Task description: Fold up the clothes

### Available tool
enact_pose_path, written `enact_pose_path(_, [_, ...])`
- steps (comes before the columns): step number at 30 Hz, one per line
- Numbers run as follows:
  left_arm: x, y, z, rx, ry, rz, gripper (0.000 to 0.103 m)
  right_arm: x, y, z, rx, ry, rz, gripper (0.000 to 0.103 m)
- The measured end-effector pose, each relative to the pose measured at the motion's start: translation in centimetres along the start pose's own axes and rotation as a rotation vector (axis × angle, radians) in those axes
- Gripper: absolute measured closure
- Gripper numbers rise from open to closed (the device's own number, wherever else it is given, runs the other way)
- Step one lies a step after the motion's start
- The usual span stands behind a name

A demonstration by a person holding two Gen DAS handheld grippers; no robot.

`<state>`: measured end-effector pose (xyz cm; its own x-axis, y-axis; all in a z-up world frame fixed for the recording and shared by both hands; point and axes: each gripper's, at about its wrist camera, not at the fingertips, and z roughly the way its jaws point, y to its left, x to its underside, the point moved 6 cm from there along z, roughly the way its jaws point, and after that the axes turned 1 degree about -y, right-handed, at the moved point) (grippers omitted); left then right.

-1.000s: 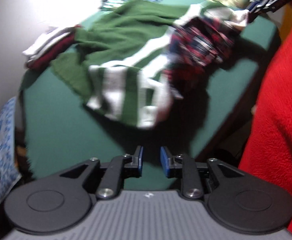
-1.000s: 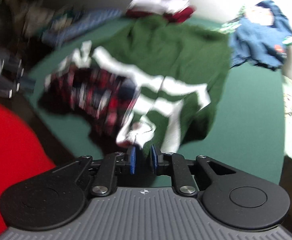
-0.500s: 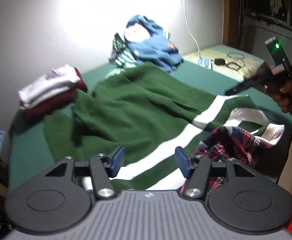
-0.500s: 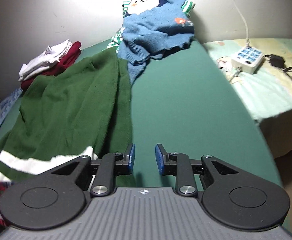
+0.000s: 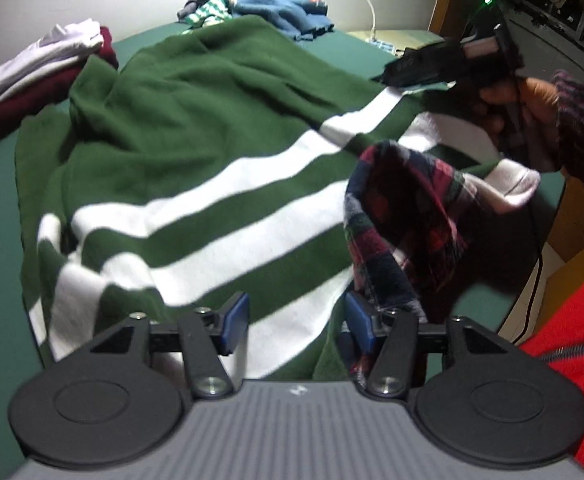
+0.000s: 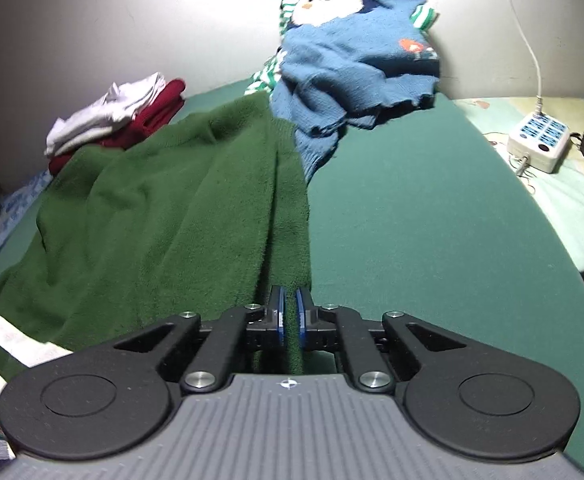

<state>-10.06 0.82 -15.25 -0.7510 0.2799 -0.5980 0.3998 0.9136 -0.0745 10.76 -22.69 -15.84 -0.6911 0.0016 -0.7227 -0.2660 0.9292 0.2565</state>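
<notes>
A green sweater with white stripes [image 5: 195, 128] lies spread on the green table; it also shows in the right wrist view [image 6: 163, 216]. Its plaid lining [image 5: 404, 216] is turned out at the near right. My left gripper [image 5: 296, 322] is open, its jaws wide apart over the striped hem, holding nothing. My right gripper [image 6: 288, 314] is shut on the sweater's right edge; green cloth runs between its blue pads. The right gripper also shows from outside in the left wrist view [image 5: 452, 60], at the sweater's far right edge.
A folded white and maroon stack [image 5: 47, 68] sits at the back left. A blue knit sweater [image 6: 356, 56] is piled at the back over a green-striped garment. A white power strip [image 6: 538, 140] lies on the bed to the right. Bare green table [image 6: 432, 220] lies right of the sweater.
The sweater went from hanging in the air to lying on the table. My left gripper opened wide. My right gripper closed on the sweater's right edge.
</notes>
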Motion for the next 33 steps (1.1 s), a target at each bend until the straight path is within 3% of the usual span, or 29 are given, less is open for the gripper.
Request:
enact_pose_path(5, [0.5,0.8,-0.1,0.009,0.022,-0.046,0.035,-1.7,-3.6,-5.0,0.057,-0.095,0.093,0.097])
enact_pose_path(12, [0.9,1.0,-0.2,0.018,0.047,-0.061,0.032,-2.2,-12.4,-11.6,0.329,-0.193,0.232,0.098])
enact_pose_path(18, [0.7,0.7,0.1,0.017,0.073,-0.027,0.029,-0.6,-16.0,-12.4,0.502,-0.172,0.246,0.103])
enact_pose_path(24, [-0.4,0.8,-0.7,-0.013,0.068,0.004,0.03,0.9,-16.5,-11.2,0.376,-0.113,0.353,0.092])
enact_pose_path(26, [-1.6,0.8,-1.8,-0.032,0.019,0.022,0.03,0.9,-16.2,-10.1,0.309,-0.113,0.436,0.068])
enact_pose_path(27, [-2.3,0.8,-2.3,-0.033,-0.007,0.018,0.029,1.0,-16.3,-9.5,0.309,-0.094,0.459,0.065])
enact_pose_path(30, [-3.6,0.7,-2.9,-0.041,-0.054,0.0,0.022,1.4,-15.5,-7.4,0.347,-0.022,0.423,0.066])
enact_pose_path(33, [-3.7,0.1,-1.9,-0.069,-0.043,0.016,0.022,0.3,-12.8,-6.1,0.274,-0.047,0.336,0.072])
